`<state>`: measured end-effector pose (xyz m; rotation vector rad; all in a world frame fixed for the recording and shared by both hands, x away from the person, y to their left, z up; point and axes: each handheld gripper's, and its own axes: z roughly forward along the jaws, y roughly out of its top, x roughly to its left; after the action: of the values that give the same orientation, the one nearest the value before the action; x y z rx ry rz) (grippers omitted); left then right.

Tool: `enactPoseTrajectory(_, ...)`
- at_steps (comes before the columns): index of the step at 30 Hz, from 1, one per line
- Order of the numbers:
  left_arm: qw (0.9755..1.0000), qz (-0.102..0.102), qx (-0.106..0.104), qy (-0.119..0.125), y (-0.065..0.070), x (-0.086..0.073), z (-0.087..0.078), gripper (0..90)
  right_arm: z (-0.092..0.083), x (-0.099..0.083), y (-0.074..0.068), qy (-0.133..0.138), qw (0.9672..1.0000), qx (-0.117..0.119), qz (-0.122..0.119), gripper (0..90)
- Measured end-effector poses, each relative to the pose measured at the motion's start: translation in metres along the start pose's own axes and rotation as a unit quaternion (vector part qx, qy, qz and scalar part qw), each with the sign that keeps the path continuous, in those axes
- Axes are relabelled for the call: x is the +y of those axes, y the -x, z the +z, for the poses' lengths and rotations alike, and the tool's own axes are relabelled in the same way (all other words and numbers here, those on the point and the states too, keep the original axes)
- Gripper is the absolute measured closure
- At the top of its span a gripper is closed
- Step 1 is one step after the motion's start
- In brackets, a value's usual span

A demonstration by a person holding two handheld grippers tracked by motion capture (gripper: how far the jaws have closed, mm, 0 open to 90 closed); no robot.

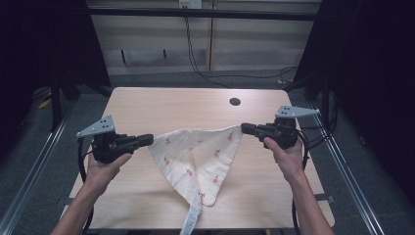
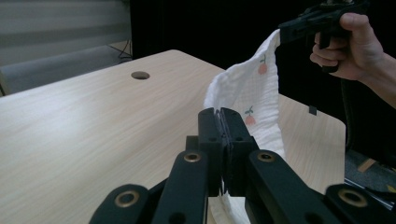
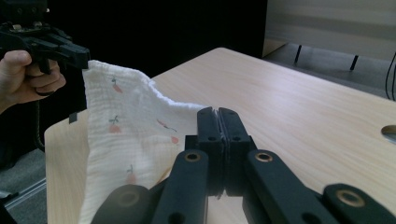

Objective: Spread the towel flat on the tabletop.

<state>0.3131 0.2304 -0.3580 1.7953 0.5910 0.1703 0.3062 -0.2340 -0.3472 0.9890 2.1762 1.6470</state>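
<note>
Holding a white fruit-print cloth [image 1: 195, 159] stretched between my left gripper [image 1: 147, 140] and right gripper [image 1: 246, 129], each clamped shut on a top corner, I judge its tail, dragging over the counter [image 1: 147, 105] edge below them, could tug a corner free.

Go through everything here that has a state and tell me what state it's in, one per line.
Left gripper: shut on one corner of the cloth.
Right gripper: shut on the opposite corner.
Cloth: lifted at both corners, sagging between them, lower end on the table.
Strap: hanging over the table's near edge.
Table: flat, with an open cable hole.
</note>
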Motion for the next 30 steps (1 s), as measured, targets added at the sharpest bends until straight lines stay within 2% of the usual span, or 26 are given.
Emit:
enactPoseTrajectory(2, 0.9999, 0.008, 0.008, 0.0, 0.002, 0.004, -0.001, 88.3, -0.005, 0.006, -0.004, 0.008, 1.0, 0.004, 0.003, 88.8)
enactPoseTrajectory(4, 0.9998, 0.018, 0.009, 0.001, 0.006, 0.009, -0.003, 88.3, -0.008, 0.013, -0.01, 0.007, 1.0, 0.0, -0.007, 88.9)
enactPoseTrajectory(6, 0.9999, 0.013, 0.003, 0.011, 0.006, 0.013, -0.006, 88.4, -0.011, 0.02, -0.014, 0.006, 0.9999, -0.002, -0.016, 88.9)
enactPoseTrajectory(11, 0.9995, 0.026, 0.006, 0.019, 0.011, 0.022, -0.018, 88.4, -0.024, 0.032, -0.021, 0.011, 0.9994, -0.009, -0.033, 88.9)
enactPoseTrajectory(14, 0.9987, 0.048, 0.002, 0.021, 0.024, 0.028, -0.026, 88.3, -0.032, 0.037, -0.034, 0.008, 0.9986, -0.011, -0.052, 88.9)
enactPoseTrajectory(20, 0.9973, 0.067, -0.007, 0.03, 0.042, 0.038, -0.041, 88.4, -0.049, 0.046, -0.06, 0.011, 0.9967, -0.012, -0.079, 88.9)
enactPoseTrajectory(22, 0.997, 0.067, -0.006, 0.039, 0.047, 0.039, -0.049, 88.4, -0.058, 0.049, -0.071, 0.013, 0.9957, -0.012, -0.091, 88.9)
enactPoseTrajectory(25, 0.9969, 0.07, -0.003, 0.037, 0.052, 0.037, -0.059, 88.4, -0.07, 0.049, -0.084, 0.023, 0.9938, -0.019, -0.107, 88.9)
enactPoseTrajectory(27, 0.9972, 0.061, -0.014, 0.04, 0.055, 0.036, -0.064, 88.4, -0.078, 0.046, -0.094, 0.028, 0.9925, -0.02, -0.117, 88.9)
enactPoseTrajectory(28, 0.9974, 0.057, -0.017, 0.042, 0.056, 0.036, -0.065, 88.4, -0.08, 0.045, -0.096, 0.03, 0.9924, -0.018, -0.118, 88.9)
enactPoseTrajectory(30, 0.9971, 0.063, -0.012, 0.041, 0.057, 0.037, -0.064, 88.4, -0.084, 0.043, -0.099, 0.03, 0.9923, -0.024, -0.117, 88.9)
